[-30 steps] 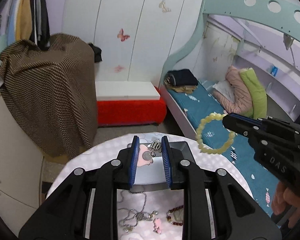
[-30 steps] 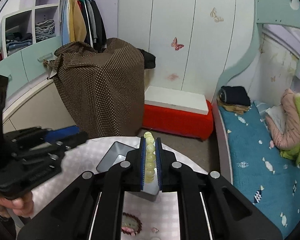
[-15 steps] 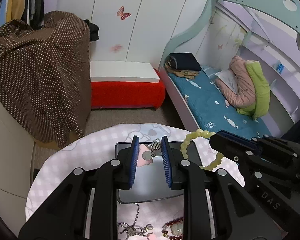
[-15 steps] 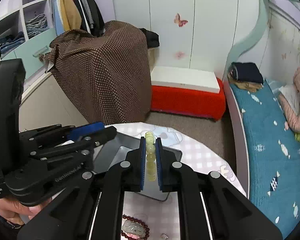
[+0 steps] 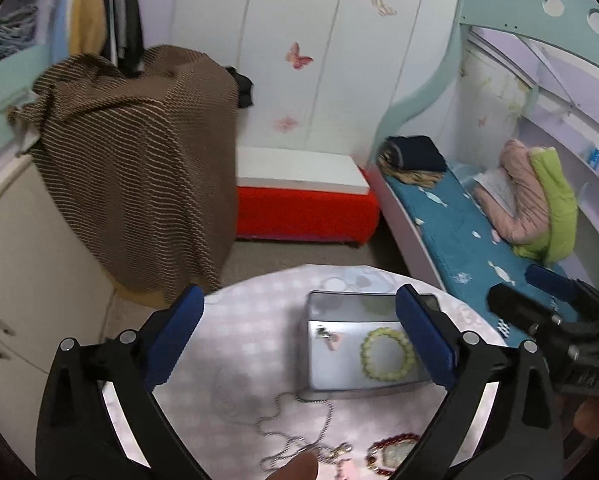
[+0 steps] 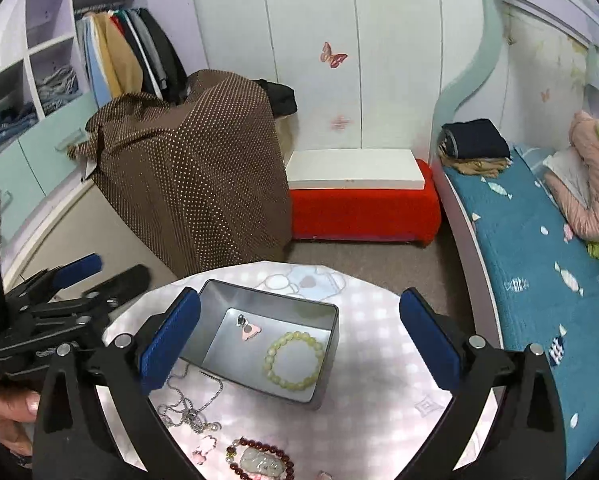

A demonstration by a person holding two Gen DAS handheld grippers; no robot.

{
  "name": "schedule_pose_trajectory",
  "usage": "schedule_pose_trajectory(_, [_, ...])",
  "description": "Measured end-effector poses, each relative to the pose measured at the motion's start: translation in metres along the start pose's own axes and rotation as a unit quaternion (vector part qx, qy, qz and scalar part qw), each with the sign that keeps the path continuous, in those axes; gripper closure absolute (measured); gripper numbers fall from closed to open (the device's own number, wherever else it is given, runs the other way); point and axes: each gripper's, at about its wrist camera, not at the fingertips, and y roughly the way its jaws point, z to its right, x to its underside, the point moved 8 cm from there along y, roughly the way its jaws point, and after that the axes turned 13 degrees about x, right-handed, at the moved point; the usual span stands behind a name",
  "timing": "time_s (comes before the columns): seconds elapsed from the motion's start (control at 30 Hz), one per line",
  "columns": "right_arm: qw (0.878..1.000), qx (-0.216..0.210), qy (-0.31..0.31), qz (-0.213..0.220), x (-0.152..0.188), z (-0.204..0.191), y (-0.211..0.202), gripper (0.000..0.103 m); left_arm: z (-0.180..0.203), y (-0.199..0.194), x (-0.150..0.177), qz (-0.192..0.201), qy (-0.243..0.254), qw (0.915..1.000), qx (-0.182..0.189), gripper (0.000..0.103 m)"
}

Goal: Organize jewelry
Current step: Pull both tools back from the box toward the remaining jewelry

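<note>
A grey metal tin (image 6: 323,384) stands on the round pink checked table (image 6: 379,412). Inside it lie a pale green bead bracelet (image 6: 294,360) and a pink charm (image 6: 248,329). The left wrist view shows the tin (image 5: 311,360), bracelet (image 5: 386,354) and charm (image 5: 331,338) too. My left gripper (image 5: 299,340) is open and empty above the table, left of the tin. My right gripper (image 6: 297,340) is open and empty over the tin. A silver chain (image 6: 187,404), a dark red bead bracelet (image 6: 259,460) and a pink charm (image 6: 203,450) lie on the table near me.
A brown dotted cloth (image 6: 195,184) covers furniture beyond the table. A red bench with a white top (image 6: 359,196) stands at the wall. A bed with a blue cover (image 6: 539,272) runs along the right. Cabinets (image 5: 19,280) stand left.
Both grippers have opened. The pink charm left my left gripper and the green bracelet left my right one; both now lie in the tin. Both grippers have pulled back.
</note>
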Motion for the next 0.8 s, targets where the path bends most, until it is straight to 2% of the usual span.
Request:
schedule_pose_trajectory(0.37, [0.998,0.011,0.032,0.057,0.001,0.016,-0.054,0.007,-0.006,-0.087,0.016,0.065,0.016,0.9966,-0.047,0.006])
schedule_pose_trajectory(0.57, [0.996,0.016,0.038,0.084,0.009,0.023,-0.093,0.007,-0.005,-0.117,0.038,0.078,0.034,0.9942,-0.067,0.006])
schedule_pose_trajectory(0.8, [0.993,0.029,0.035,0.108,0.027,0.023,-0.130,0.007,-0.005,-0.132,0.071,0.070,0.043,0.9936,-0.077,0.006])
